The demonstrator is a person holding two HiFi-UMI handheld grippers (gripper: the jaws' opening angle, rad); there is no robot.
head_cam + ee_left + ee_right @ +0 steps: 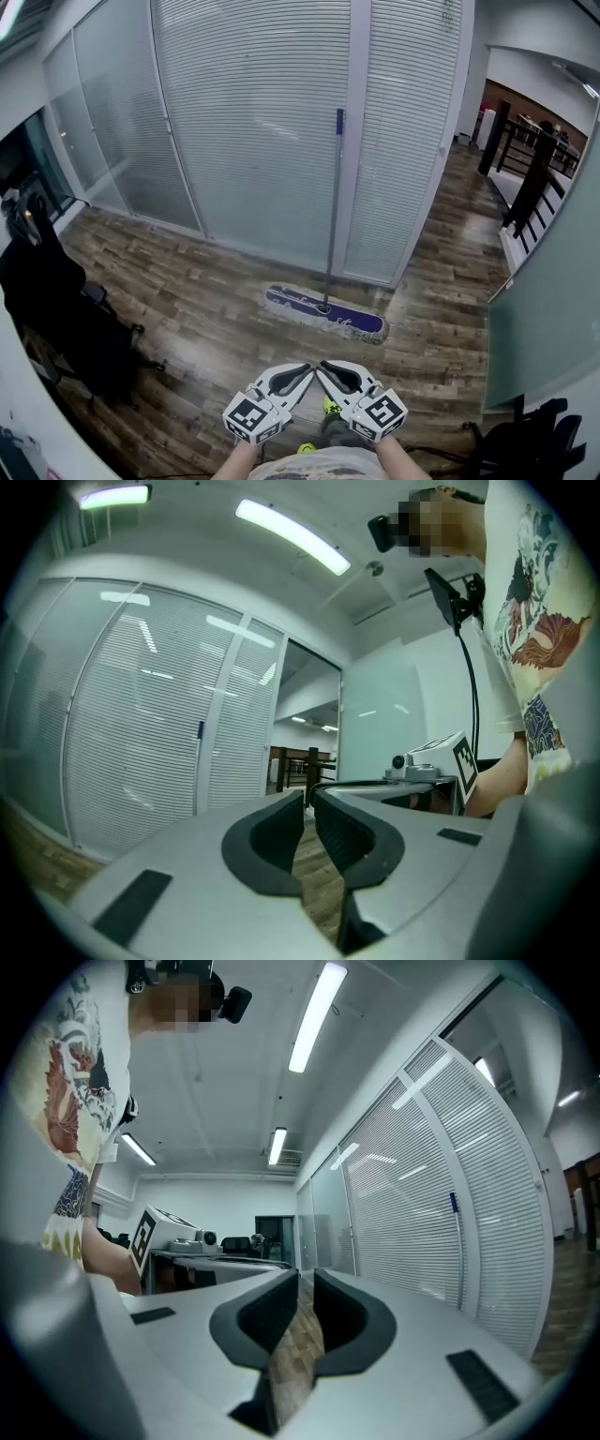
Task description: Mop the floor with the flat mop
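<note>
Flat mop (324, 313), a blue pad under a grey pole with a blue tip, stands unheld: the pad lies flat on the floor and the pole leans upright against the partition. Task status, as judged: not started; grasping the pole and every stroke are left to do. Brown wood-plank floor (216, 323) gives open room ahead and along the right-hand passage. White-framed glass partition with closed blinds (253, 122) bounds the far side, just behind the pad. Black office chair (56, 300) limits the left; black railing (530, 183) limits the right. Left gripper (302, 373) and right gripper (330, 371) are both clenched on nothing, tips near each other, well apart from the mop
</note>
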